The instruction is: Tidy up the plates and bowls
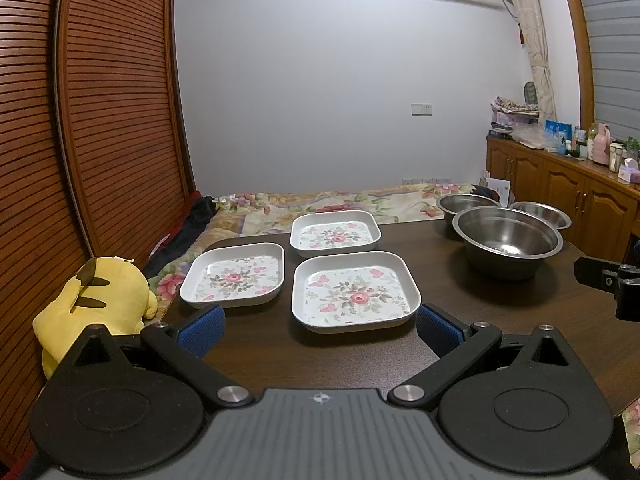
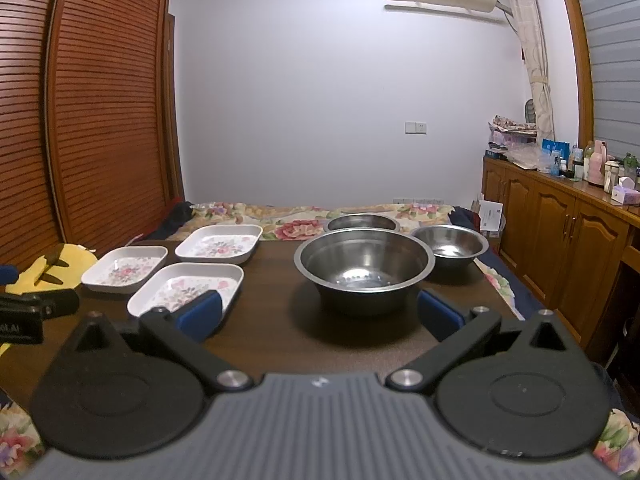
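Observation:
Three square white plates with flower prints lie on the dark wooden table: a near plate, a left plate and a far plate. Three steel bowls stand to the right: a large near bowl, a far bowl and a right bowl. My left gripper is open just short of the near plate, holding nothing. My right gripper is open in front of the large bowl, empty. In the right wrist view the near plate sits partly behind my left blue pad.
A yellow plush toy sits off the table's left edge beside slatted wooden doors. A flowered bedspread lies behind the table. A wooden cabinet crowded with bottles runs along the right wall.

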A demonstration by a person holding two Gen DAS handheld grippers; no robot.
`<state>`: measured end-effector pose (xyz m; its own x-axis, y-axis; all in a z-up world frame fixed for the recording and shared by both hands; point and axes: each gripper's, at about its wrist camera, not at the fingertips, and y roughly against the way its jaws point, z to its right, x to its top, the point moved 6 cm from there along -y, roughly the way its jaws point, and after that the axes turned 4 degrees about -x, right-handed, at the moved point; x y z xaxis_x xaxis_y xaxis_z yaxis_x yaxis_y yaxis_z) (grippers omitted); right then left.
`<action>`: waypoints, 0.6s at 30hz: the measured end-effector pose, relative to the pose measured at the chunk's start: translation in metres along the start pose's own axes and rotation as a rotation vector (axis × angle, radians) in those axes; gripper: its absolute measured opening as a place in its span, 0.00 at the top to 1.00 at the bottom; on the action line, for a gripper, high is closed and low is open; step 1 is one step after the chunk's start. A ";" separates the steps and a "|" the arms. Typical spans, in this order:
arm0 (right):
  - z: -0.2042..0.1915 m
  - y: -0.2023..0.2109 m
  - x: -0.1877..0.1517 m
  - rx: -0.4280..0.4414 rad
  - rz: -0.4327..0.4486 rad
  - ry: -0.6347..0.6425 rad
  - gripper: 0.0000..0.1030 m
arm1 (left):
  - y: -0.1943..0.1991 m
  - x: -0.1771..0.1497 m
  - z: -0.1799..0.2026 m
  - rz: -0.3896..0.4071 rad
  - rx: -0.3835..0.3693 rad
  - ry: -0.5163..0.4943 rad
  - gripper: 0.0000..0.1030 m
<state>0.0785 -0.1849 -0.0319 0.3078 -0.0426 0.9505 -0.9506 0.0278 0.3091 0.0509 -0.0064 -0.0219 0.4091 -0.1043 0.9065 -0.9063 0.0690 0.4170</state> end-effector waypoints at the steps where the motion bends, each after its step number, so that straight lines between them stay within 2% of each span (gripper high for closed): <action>1: 0.000 -0.001 -0.001 0.000 -0.001 0.000 0.00 | 0.000 0.000 0.000 0.000 0.000 0.000 0.00; 18: -0.001 -0.001 -0.001 0.001 -0.003 0.001 0.00 | 0.001 0.000 0.001 0.000 0.001 -0.003 0.00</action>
<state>0.0794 -0.1836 -0.0336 0.3108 -0.0416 0.9496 -0.9497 0.0269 0.3120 0.0503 -0.0076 -0.0215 0.4088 -0.1069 0.9063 -0.9064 0.0685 0.4169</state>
